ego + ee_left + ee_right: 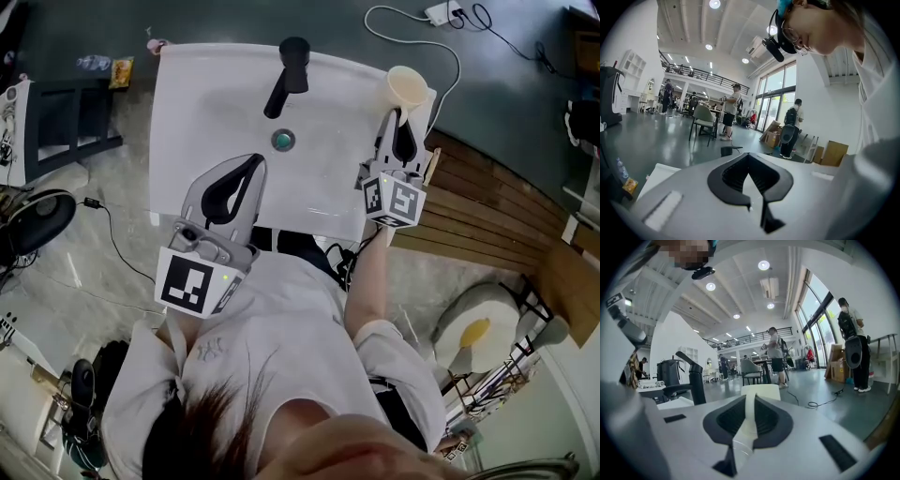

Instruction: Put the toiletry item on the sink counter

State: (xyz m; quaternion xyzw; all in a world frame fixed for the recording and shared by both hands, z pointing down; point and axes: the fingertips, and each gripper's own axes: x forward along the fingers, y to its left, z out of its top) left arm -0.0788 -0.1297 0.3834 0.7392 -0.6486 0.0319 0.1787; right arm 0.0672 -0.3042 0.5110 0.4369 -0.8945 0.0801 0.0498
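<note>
A cream plastic cup (408,89) is over the back right corner of the white sink counter (187,112). My right gripper (398,120) is shut on the cup's wall; in the right gripper view the cup (761,391) shows just past the right gripper (750,401), its wall pinched between the jaws. Whether the cup's base touches the counter I cannot tell. My left gripper (251,169) hovers over the basin's front left, shut and empty. The left gripper (749,164) has its tips together.
A black faucet (286,70) stands at the back middle of the basin, with the drain (282,141) in front of it. Right of the counter are wooden slats (487,202). A white cable (412,28) lies on the floor behind. Several people stand far off in the hall.
</note>
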